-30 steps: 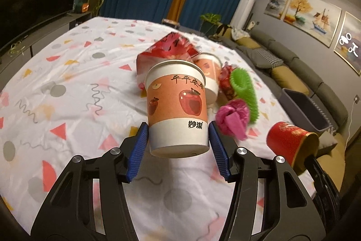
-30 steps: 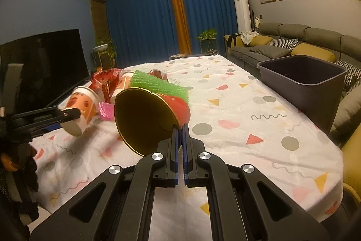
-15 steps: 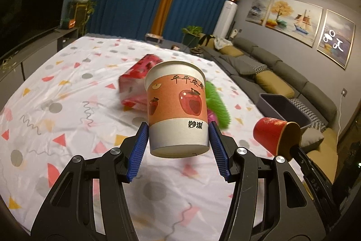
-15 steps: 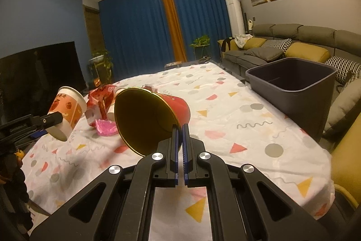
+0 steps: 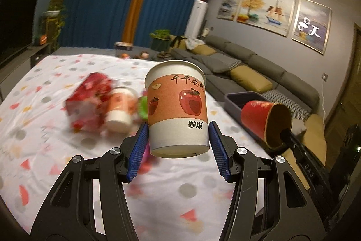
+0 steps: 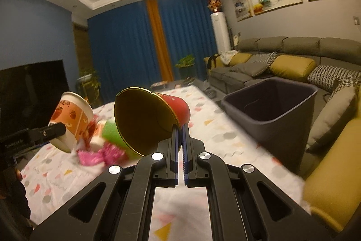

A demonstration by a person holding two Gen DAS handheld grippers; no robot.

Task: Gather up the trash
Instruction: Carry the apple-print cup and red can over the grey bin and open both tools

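Showing bin [image 6: 270,114] interior, right view only

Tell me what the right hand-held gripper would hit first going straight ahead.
Probably the patterned tablecloth, left of the grey bin; the right hand-held gripper carries the red cup. Depth is unclear.

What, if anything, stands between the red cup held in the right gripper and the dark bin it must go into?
Nothing visible does. The right gripper pinches the rim of the red cup, held above the tablecloth; the open grey bin stands beyond the table's right edge.
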